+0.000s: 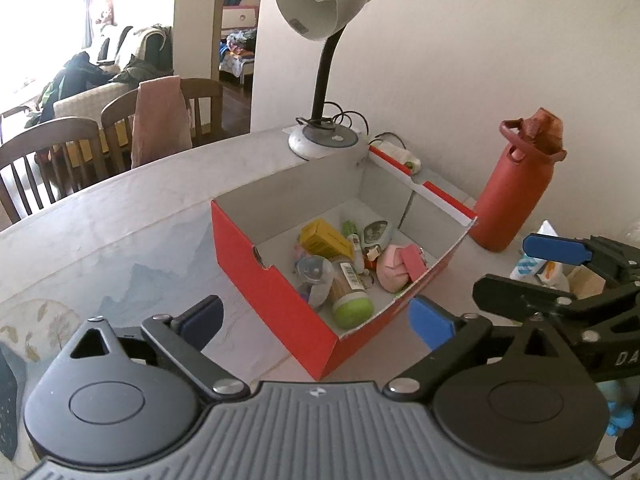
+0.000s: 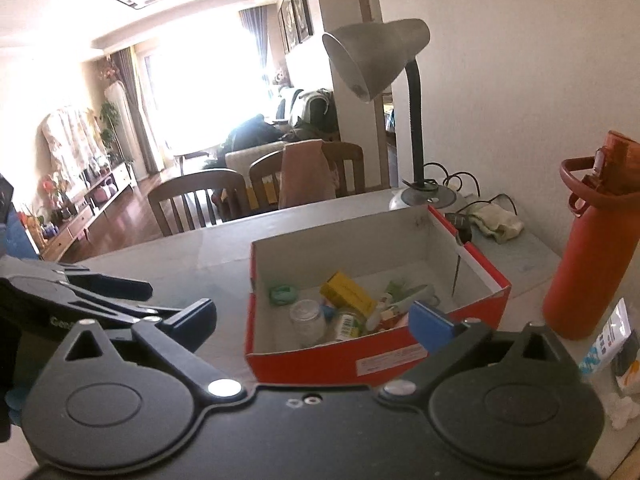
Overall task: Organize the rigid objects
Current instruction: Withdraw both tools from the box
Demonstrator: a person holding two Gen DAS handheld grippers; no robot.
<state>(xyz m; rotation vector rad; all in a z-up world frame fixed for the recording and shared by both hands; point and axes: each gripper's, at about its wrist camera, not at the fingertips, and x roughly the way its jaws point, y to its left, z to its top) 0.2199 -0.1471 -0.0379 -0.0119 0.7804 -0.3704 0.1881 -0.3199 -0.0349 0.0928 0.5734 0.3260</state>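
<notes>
Red box (image 1: 280, 304) of small items on table (image 1: 120, 220), left tongs (image 1: 316, 322) and right tongs (image 2: 316, 320) both wide, empty.

Readable — "DA" on right gripper (image 1: 560, 264).

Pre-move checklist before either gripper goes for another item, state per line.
1. Left gripper empty: ok, jaws wide, nothing between them.
2. Right gripper empty: ok, jaws wide, nothing between them.
3. Red box open on top and upright: ok, small items lie on its floor, including a yellow carton and a green-capped tube.
4. Room left in the box: ok, the far half of the floor is bare.
5. Red bottle upright, apart from the box: ok upright; it stands close by the box's right corner, contact cannot tell.
6. Loose packets right of the box, graspable: cannot tell, cut off at the frame edge.
</notes>
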